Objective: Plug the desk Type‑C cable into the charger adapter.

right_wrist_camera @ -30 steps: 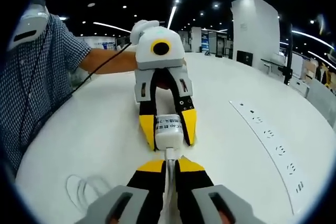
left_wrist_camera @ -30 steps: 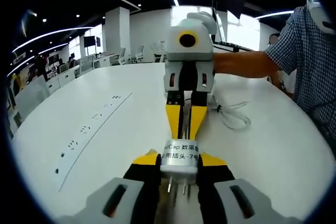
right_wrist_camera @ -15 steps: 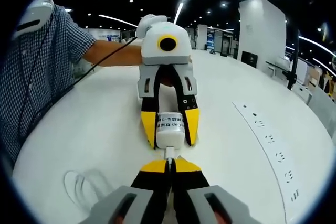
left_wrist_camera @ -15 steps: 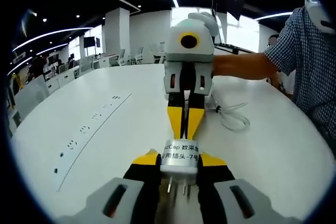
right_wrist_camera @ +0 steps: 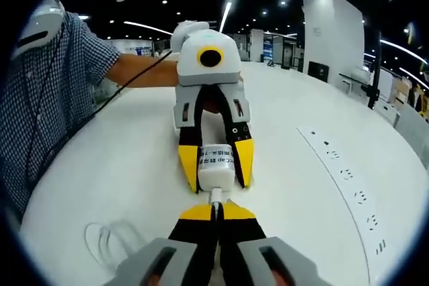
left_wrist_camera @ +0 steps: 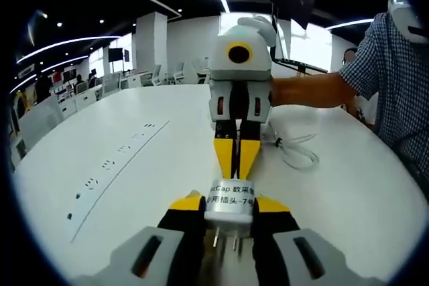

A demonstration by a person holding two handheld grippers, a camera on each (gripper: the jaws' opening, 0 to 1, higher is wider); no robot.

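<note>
My left gripper (left_wrist_camera: 230,203) is shut on the white charger adapter (left_wrist_camera: 230,195), whose labelled body sits between the yellow fingertips with its metal prongs facing the camera. Facing it from across the table, my right gripper (left_wrist_camera: 234,172) has its jaws pressed together right at the adapter's far end. In the right gripper view, my right gripper (right_wrist_camera: 214,211) is shut on the white Type-C plug (right_wrist_camera: 216,196). The plug's tip meets the end face of the adapter (right_wrist_camera: 216,165), which the left gripper (right_wrist_camera: 216,180) holds. The white cable (right_wrist_camera: 110,238) trails in loops on the table.
A white table (left_wrist_camera: 141,118) carries a line of inset power sockets (left_wrist_camera: 110,164), also seen as power sockets (right_wrist_camera: 352,182). A person in a checked shirt (right_wrist_camera: 47,92) stands at the table's edge. Cable loops (left_wrist_camera: 295,152) lie beside the right gripper.
Both views have shifted slightly with the hands. The two grippers stay nose to nose, with the plug against the adapter's end throughout.
</note>
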